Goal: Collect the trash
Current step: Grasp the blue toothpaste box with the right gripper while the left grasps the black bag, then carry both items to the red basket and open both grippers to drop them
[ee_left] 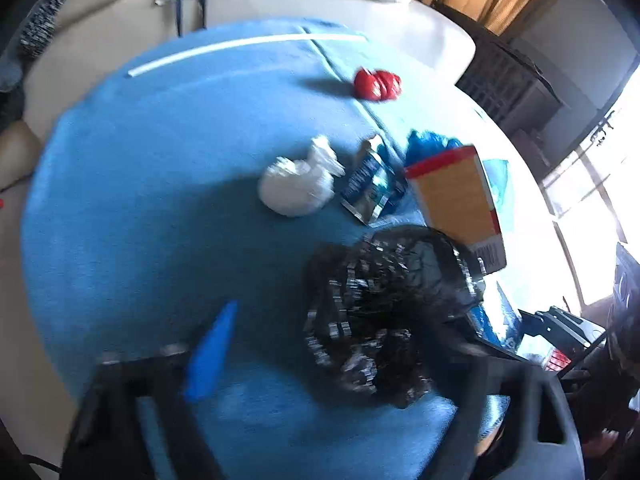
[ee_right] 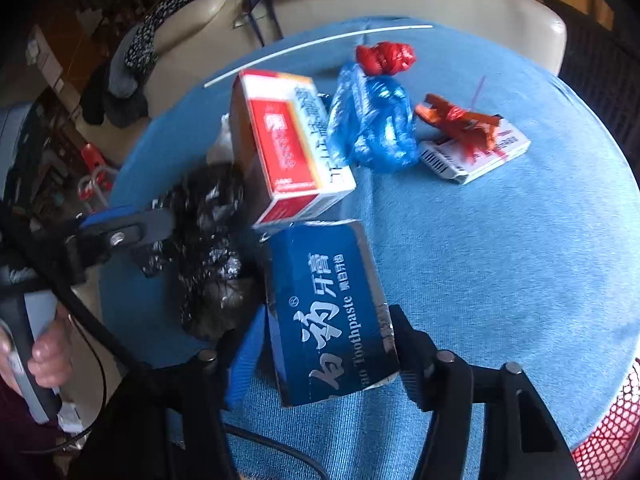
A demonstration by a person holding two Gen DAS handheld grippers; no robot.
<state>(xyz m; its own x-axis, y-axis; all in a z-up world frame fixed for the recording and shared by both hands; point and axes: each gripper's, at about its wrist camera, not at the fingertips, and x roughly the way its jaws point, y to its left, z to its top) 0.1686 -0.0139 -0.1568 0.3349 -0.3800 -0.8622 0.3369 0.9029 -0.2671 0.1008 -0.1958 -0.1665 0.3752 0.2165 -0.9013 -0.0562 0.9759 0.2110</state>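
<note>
1. Two wrist views, both smeared, so I'm going by colours more than labels. Everything sits on a round table under a blue cloth [ee_left: 140,200].
2. Right gripper [ee_right: 328,320]: clenched on a dark blue cardboard toothpaste box [ee_right: 332,312]. Both fingers press its long sides, and the near end of the box is cut off behind them.
3. Left gripper [ee_left: 344,332]: released. A crumpled shiny black plastic bag [ee_left: 380,312] lies between its fingers, but the blue fingertip [ee_left: 212,352] stands clear of it. The other finger is a dark blur, so I can't tell if it touches.
4. A red-and-yellow carton [ee_right: 288,148] leans tilted just beside the black bag, and its lower end is hidden behind the toothpaste box.
5. Only a sliver of a crumpled white plastic bag [ee_left: 296,188] shows past the carton in the right view.
6. Next to the white bag is a smaller blue-and-silver packet [ee_left: 372,188], with print too blurred to read.
7. Farther back there's a scrunched blue plastic film [ee_right: 372,124], a knotted red plastic bag [ee_right: 384,58], and an orange wrapper [ee_right: 460,120] lying on a flat white box with a barcode [ee_right: 476,152].
8. A red mesh basket [ee_right: 608,432] is cut off at the frame corner.
</note>
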